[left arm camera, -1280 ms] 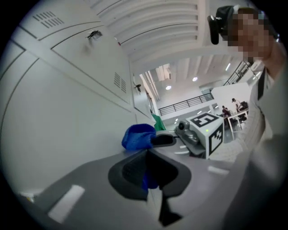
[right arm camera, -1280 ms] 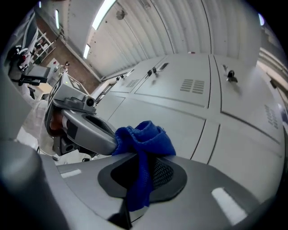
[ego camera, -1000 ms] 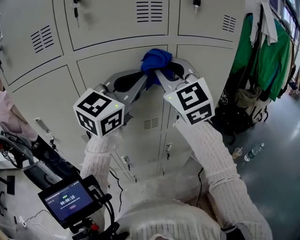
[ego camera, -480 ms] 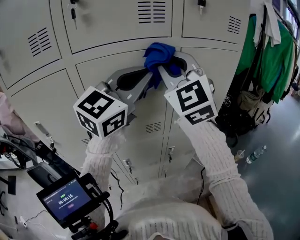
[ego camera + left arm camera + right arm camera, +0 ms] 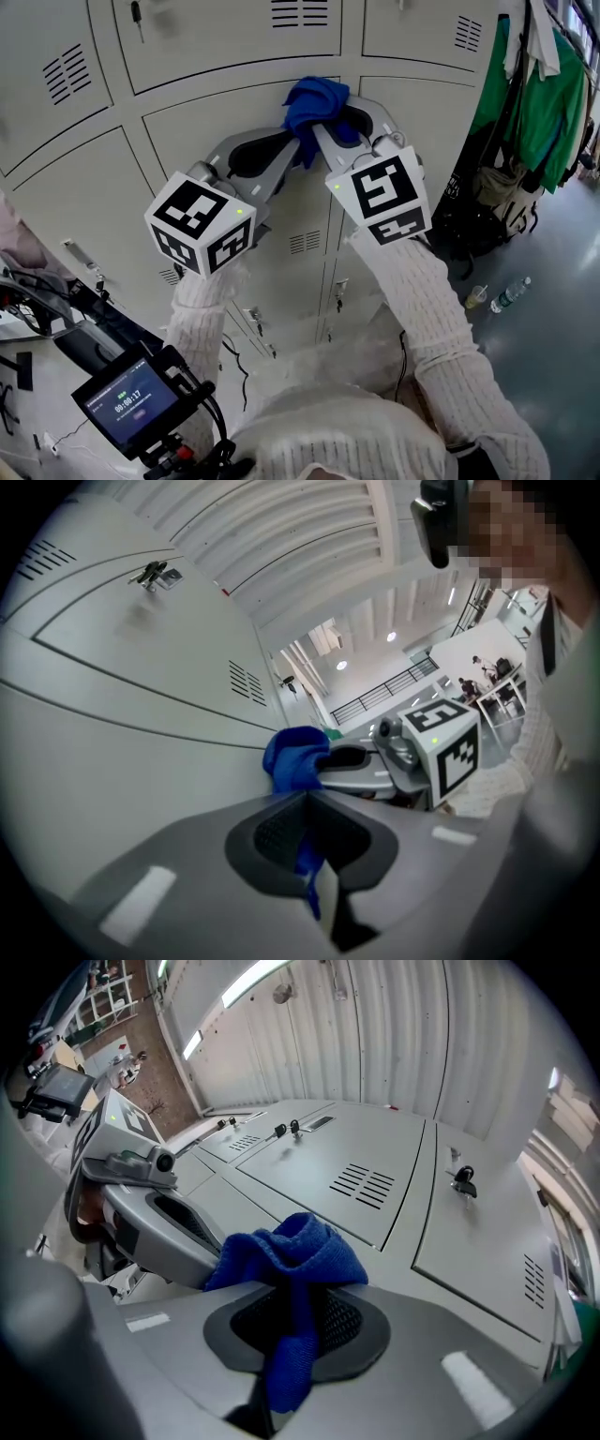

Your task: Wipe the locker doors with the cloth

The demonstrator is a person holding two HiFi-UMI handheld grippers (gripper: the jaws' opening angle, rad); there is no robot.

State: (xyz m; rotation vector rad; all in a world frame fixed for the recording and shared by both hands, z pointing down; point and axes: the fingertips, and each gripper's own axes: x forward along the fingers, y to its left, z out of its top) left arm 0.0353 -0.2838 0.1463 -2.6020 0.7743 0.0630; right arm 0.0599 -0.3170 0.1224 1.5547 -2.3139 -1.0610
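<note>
A bunched blue cloth (image 5: 316, 101) presses against the grey locker doors (image 5: 216, 122), at the seam where two doors meet. My left gripper (image 5: 298, 155) reaches in from the lower left and my right gripper (image 5: 322, 127) from the lower right. Their tips meet at the cloth. In the left gripper view the left gripper (image 5: 306, 794) is shut on a thin strip of the cloth (image 5: 295, 757). In the right gripper view the right gripper (image 5: 292, 1283) is shut on the cloth (image 5: 298, 1249), with a tail hanging down between its jaws.
Keys hang in locks on the upper doors (image 5: 137, 13). Green garments (image 5: 525, 94) and dark bags (image 5: 492, 202) hang at the right. A bottle (image 5: 509, 293) and a cup (image 5: 476, 297) lie on the floor. A timer screen (image 5: 127, 403) sits at lower left.
Both grippers and the cloth have edged slightly upward along the locker face. Both holds on the cloth are the same.
</note>
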